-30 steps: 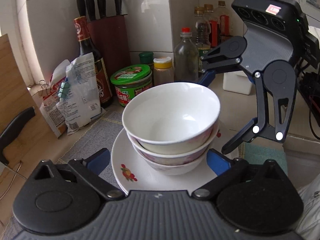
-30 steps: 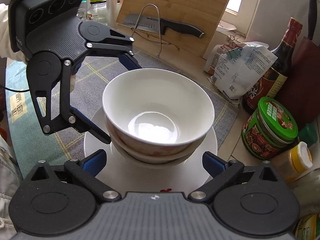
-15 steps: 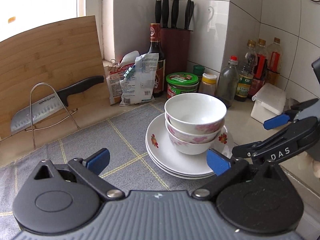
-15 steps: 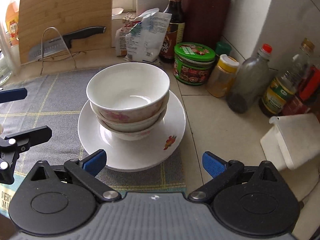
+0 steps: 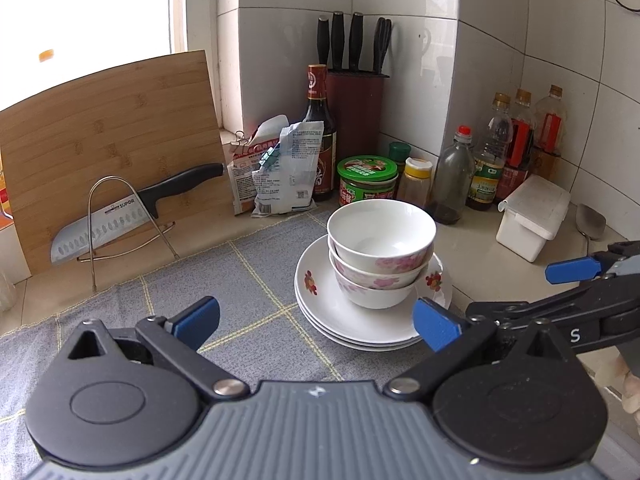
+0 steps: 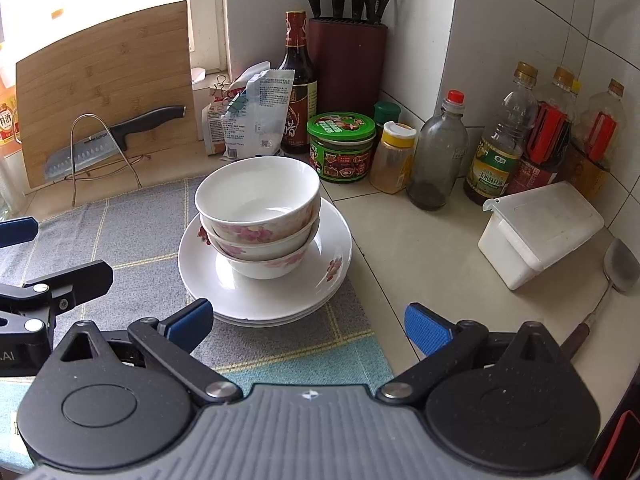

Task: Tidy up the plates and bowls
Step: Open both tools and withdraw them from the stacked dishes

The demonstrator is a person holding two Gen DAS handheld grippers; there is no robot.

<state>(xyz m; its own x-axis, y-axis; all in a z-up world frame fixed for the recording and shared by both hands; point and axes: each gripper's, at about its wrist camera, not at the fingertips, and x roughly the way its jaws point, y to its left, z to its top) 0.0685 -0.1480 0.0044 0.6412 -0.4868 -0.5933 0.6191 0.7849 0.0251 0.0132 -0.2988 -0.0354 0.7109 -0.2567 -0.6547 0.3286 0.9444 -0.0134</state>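
I see 3 bowls sitting one inside the other. They rest on a pile of plates with little red flowers. I count about 3 plates from their edges. The pile sits on the right end of a grey cloth mat, near the jars and bottles in the corner.

My left gripper has its 2 blue fingers spread wide apart. It holds nothing. The pile is a little way in front of it and not touching it. My right gripper is spread wide too, and it is empty. The plates are just in front of its left finger.

I think the job looks almost done, or all done. All the bowls and plates I can see are in one neat pile. I see no other loose dish on the counter. What may be left is to move the whole pile somewhere, but I cannot tell if that is needed.
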